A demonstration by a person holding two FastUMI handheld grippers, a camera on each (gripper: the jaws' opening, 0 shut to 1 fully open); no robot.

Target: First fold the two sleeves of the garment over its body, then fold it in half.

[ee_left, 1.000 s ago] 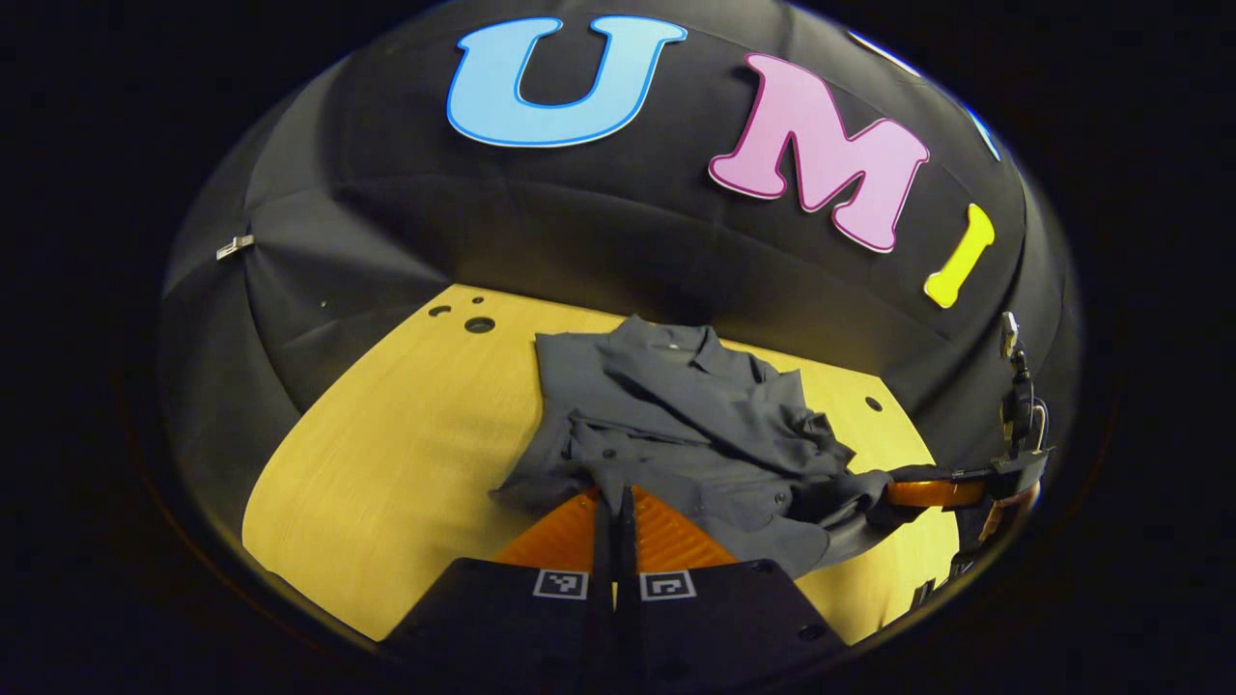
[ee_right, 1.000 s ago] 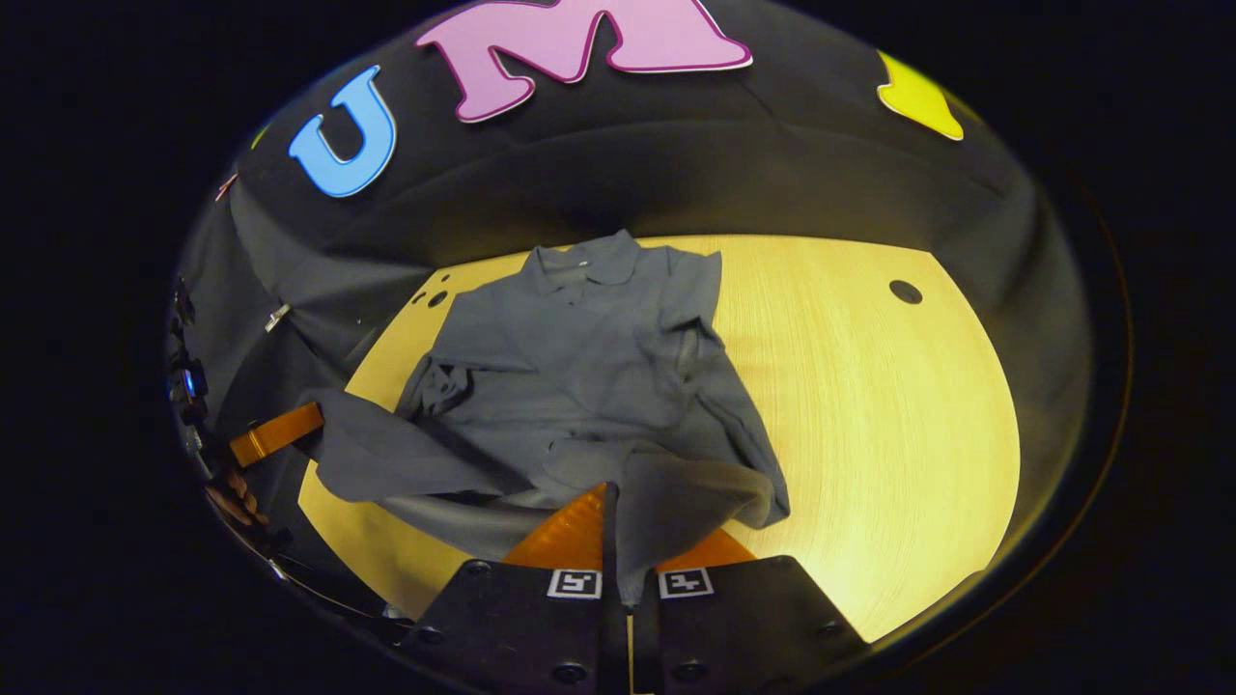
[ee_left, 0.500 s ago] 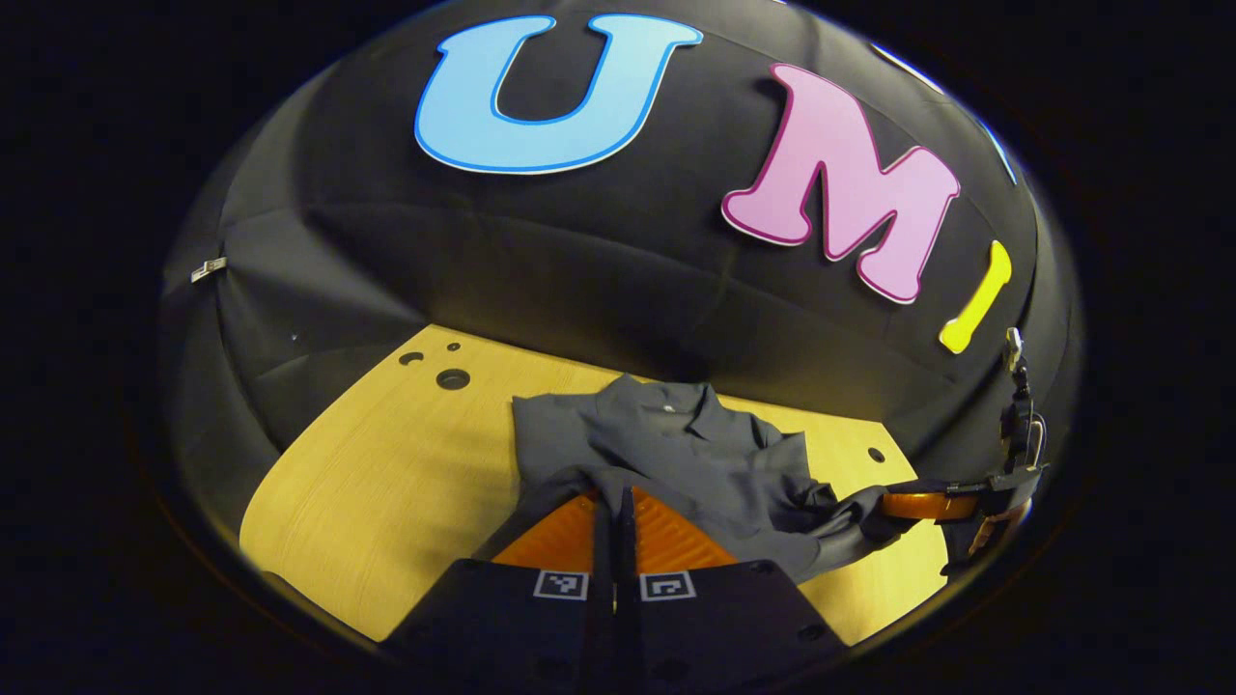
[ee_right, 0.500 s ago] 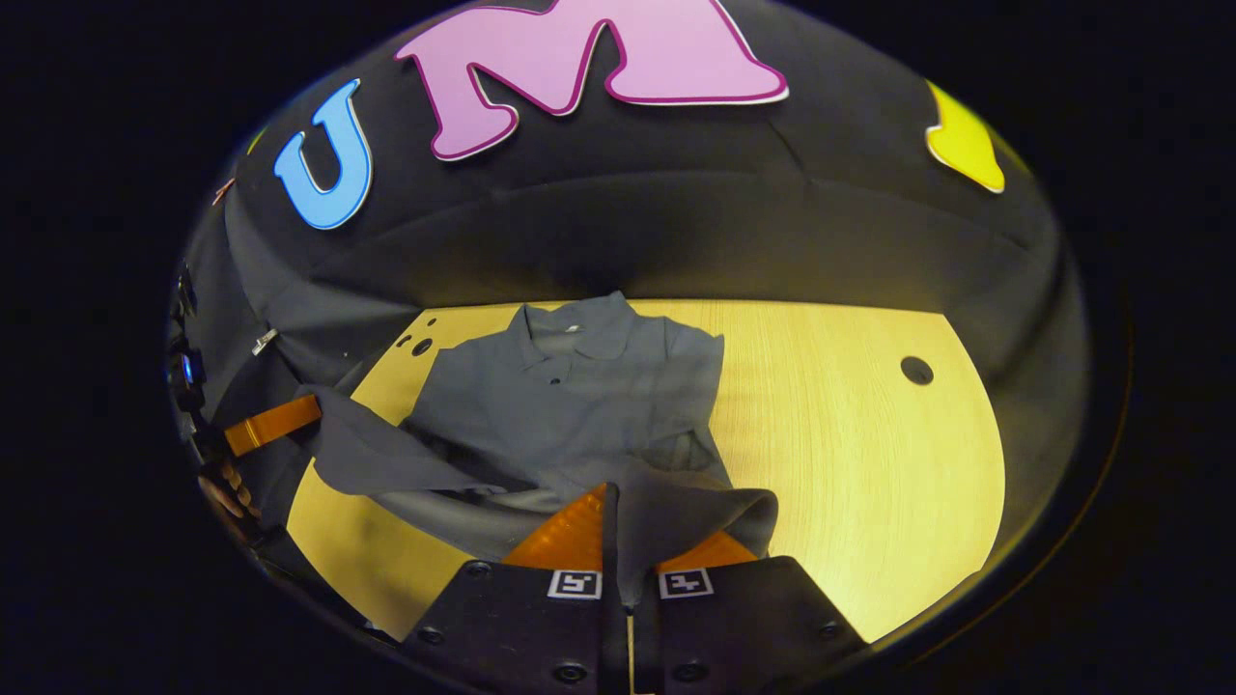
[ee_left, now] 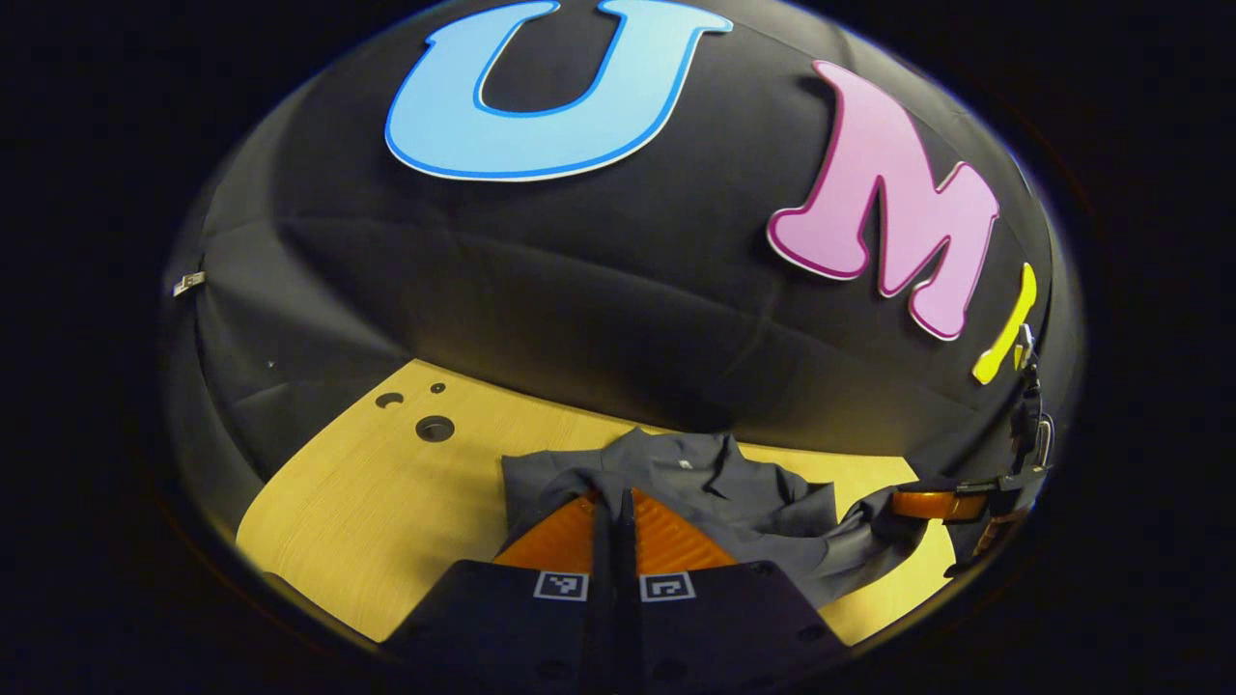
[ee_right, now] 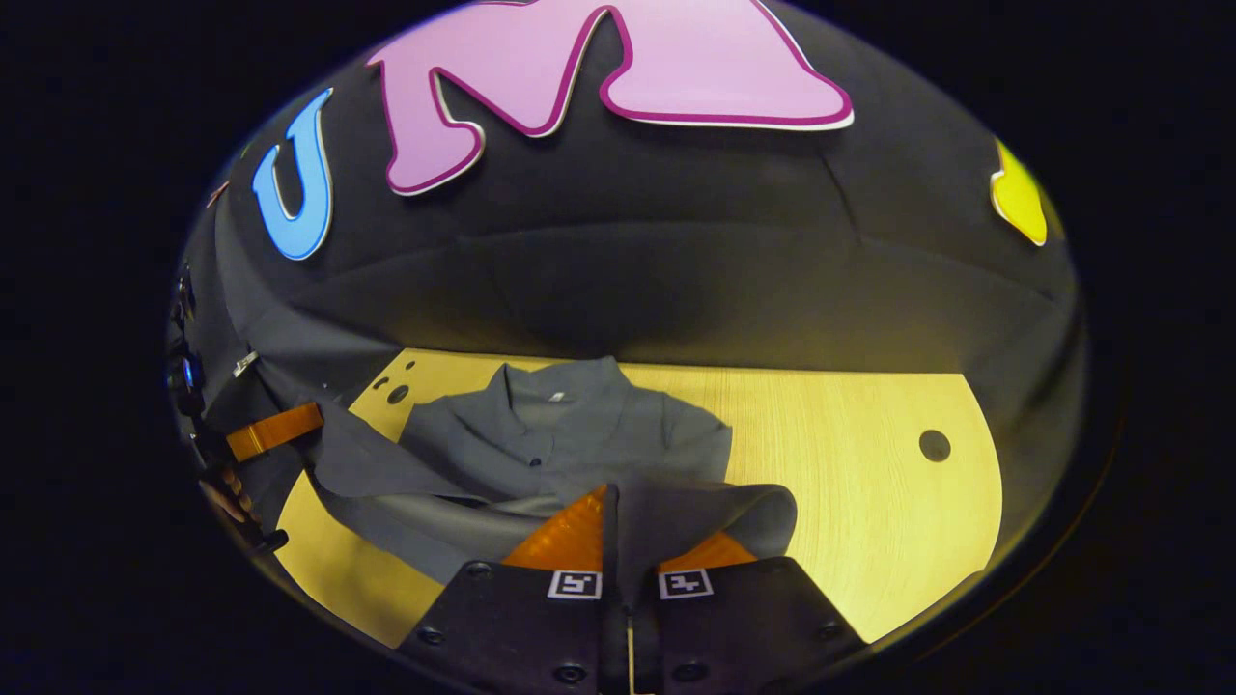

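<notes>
Gripping low over the wooden table [ee_right: 869,502], the right gripper [ee_right: 612,512] has both fingers pinched on the hem of the grey shirt [ee_right: 560,434], cloth draped over one finger. Off at the left edge of the right gripper view, the left gripper [ee_right: 280,430] holds the other hem corner, a hand [ee_right: 227,492] showing just below it. From the left gripper view, its fingers sit closed together with the shirt [ee_left: 734,492] bunched at their tips, so it's clamped on fabric too. Collar lies toward the far wall, hem lifted off the table between both tools.
</notes>
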